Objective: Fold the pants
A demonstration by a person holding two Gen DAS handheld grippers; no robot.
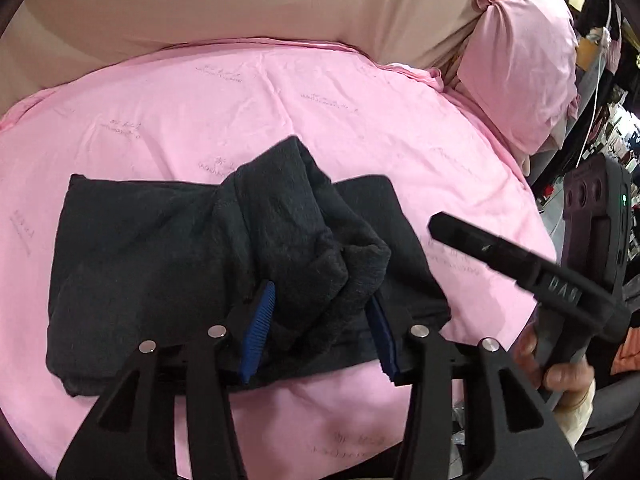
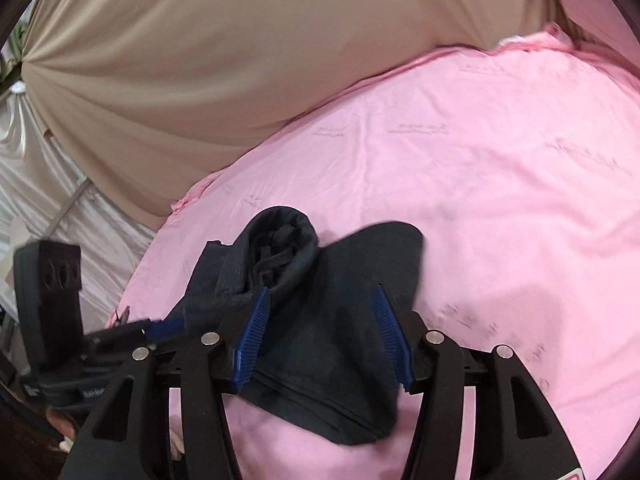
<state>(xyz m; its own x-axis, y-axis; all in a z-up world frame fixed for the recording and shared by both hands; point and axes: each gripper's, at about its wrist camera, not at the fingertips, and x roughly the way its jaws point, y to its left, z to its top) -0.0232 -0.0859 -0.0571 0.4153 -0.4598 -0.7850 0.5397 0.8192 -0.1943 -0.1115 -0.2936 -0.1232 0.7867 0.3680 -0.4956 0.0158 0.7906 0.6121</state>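
Dark grey pants (image 1: 140, 260) lie folded into a wide block on the pink bed sheet (image 1: 320, 100). A thick bunch of their fabric (image 1: 304, 216) stands up from the block and runs between the blue pads of my left gripper (image 1: 323, 292), which stand apart and are not pressed on it. Its fingers (image 2: 168, 326) also show in the right wrist view, at the pants' left edge. My right gripper (image 2: 322, 288) hovers open over the pants (image 2: 340, 352), the flat cloth below its pads. One of its black fingers (image 1: 480, 244) reaches in from the right.
A pink pillow (image 1: 524, 60) leans at the bed's far right. Beige draped cloth (image 2: 200, 60) rises behind the bed. A person's hand (image 1: 560, 376) holds the right gripper's handle. Cluttered room items show past the bed's right edge (image 1: 612, 128).
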